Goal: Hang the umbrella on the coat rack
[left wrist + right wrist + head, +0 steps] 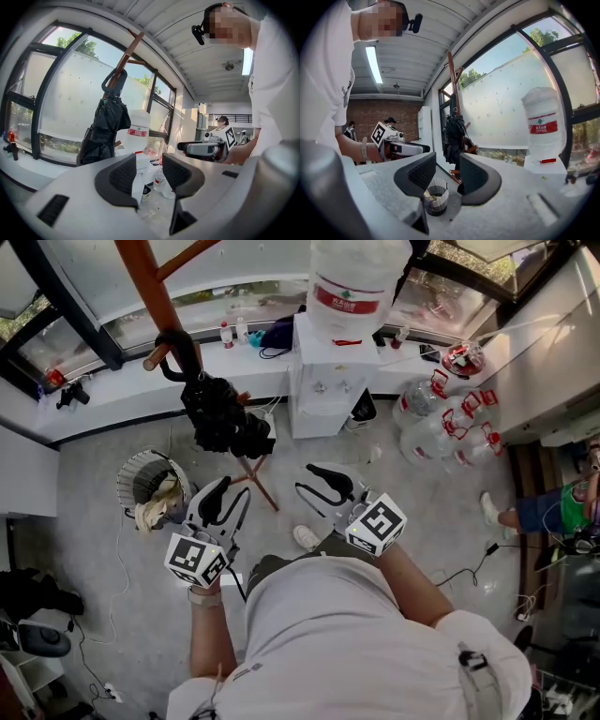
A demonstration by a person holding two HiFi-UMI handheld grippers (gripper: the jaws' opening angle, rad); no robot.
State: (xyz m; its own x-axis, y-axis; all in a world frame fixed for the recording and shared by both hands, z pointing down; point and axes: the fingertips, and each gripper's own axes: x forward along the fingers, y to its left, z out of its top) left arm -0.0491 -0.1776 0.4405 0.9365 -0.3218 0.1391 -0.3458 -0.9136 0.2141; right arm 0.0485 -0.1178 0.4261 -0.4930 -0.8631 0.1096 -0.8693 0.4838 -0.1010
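The black folded umbrella (220, 418) hangs by its curved handle (178, 352) from a peg of the reddish wooden coat rack (150, 277). It also shows in the left gripper view as umbrella (103, 126) on rack (124, 61), and far off in the right gripper view as umbrella (452, 136). My left gripper (232, 489) is below the umbrella, apart from it, jaws open and empty (149, 176). My right gripper (305, 477) is to its right, jaws drawn close and empty (447, 176).
A white water dispenser (328, 381) with a big bottle (356, 287) stands right of the rack. Several water jugs (431, 427) lie on the floor beyond it. A wire wastebasket (150, 484) sits left of my left gripper. The rack's legs (258, 479) spread between the grippers.
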